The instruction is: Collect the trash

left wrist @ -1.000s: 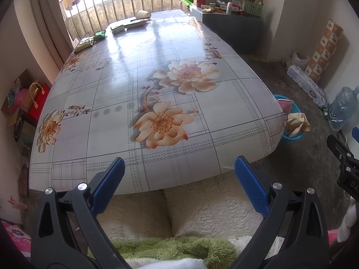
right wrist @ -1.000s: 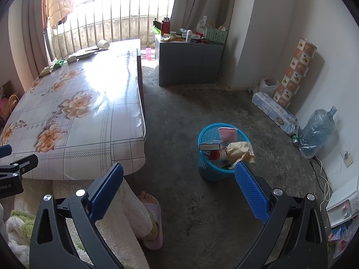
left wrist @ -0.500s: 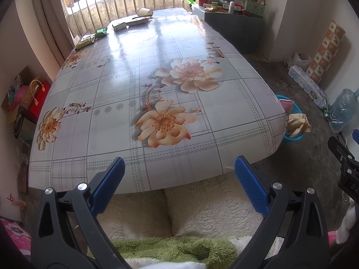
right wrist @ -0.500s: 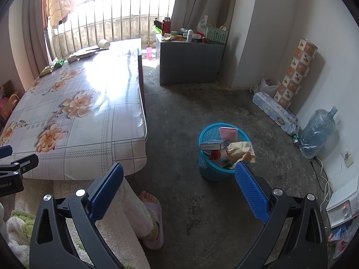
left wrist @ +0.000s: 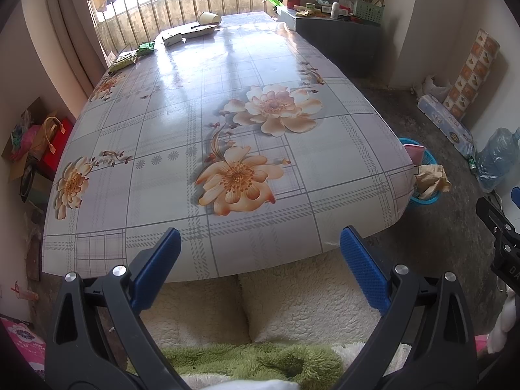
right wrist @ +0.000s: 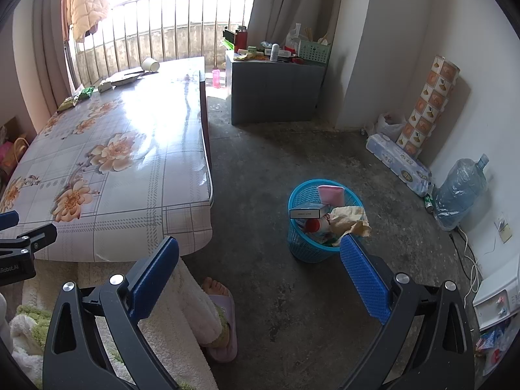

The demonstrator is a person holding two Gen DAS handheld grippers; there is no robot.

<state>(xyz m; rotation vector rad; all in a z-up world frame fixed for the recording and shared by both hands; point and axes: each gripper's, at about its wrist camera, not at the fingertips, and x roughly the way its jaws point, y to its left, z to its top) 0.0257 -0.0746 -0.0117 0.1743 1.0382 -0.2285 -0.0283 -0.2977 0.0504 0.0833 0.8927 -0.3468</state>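
Observation:
A blue mesh trash basket (right wrist: 325, 250) stands on the floor right of the table, holding a box, a pink item and crumpled brown paper (right wrist: 349, 219); its edge (left wrist: 425, 196) shows past the table corner. At the table's far end lie a paper cup (left wrist: 209, 18), a flat tray (left wrist: 198, 31), a small box (left wrist: 171, 39) and green wrappers (left wrist: 130, 58). My left gripper (left wrist: 258, 261) is open over the table's near edge, holding nothing. My right gripper (right wrist: 260, 269) is open above the floor, left of and nearer than the basket.
The flower-patterned table (left wrist: 227, 130) fills the left. A grey cabinet (right wrist: 276, 91) with clutter stands at the back. A water jug (right wrist: 460, 191), tissue pack (right wrist: 399, 162) and patterned roll (right wrist: 429, 104) line the right wall. A person's slippered foot (right wrist: 221, 305) rests below.
The left gripper has risen and tilted slightly, so the table's far end sits lower in its view. The right gripper has barely shifted. Both stayed open.

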